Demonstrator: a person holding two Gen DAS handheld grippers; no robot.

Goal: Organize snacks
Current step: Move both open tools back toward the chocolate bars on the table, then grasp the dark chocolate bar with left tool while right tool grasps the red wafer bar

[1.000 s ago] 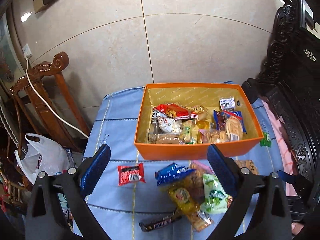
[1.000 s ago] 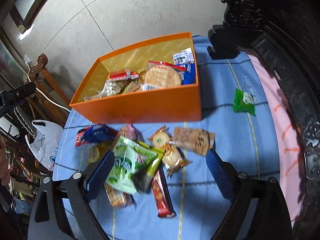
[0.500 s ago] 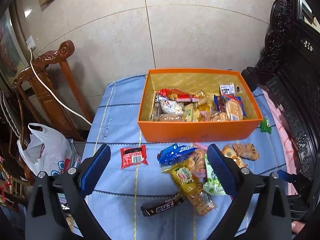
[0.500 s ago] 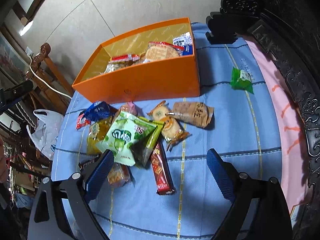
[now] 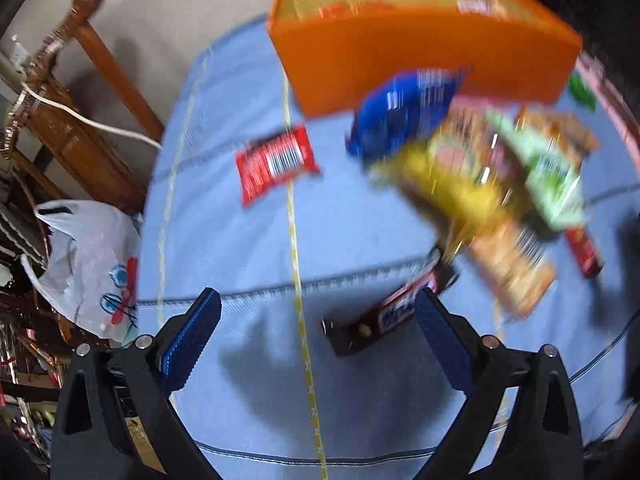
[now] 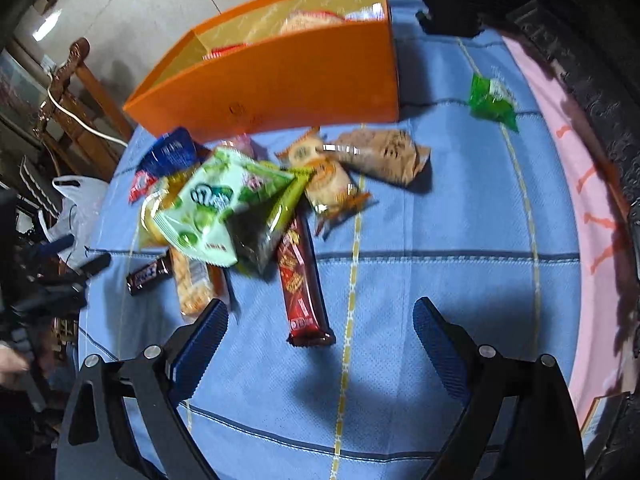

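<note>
An orange box (image 6: 280, 80) holding several snacks stands at the far side of a blue cloth (image 6: 440, 220); it also shows in the left wrist view (image 5: 420, 44). A heap of loose snack packets (image 6: 224, 204) lies in front of it. My left gripper (image 5: 318, 340) is open and empty, low over the cloth, with a dark chocolate bar (image 5: 384, 312) just ahead between its fingers. A red packet (image 5: 276, 162) lies apart to the left. My right gripper (image 6: 320, 344) is open and empty, just behind a long red bar (image 6: 300, 280).
A small green packet (image 6: 490, 100) lies alone at the right. A brown packet (image 6: 380, 156) lies by the box. A wooden chair (image 5: 80, 92) and a white plastic bag (image 5: 92, 268) stand left of the table. Dark carved furniture (image 6: 580, 40) borders the right.
Both grippers have dropped lower and closer to the cloth and the loose snacks. The left view is now blurred from fast motion. Both stay open.
</note>
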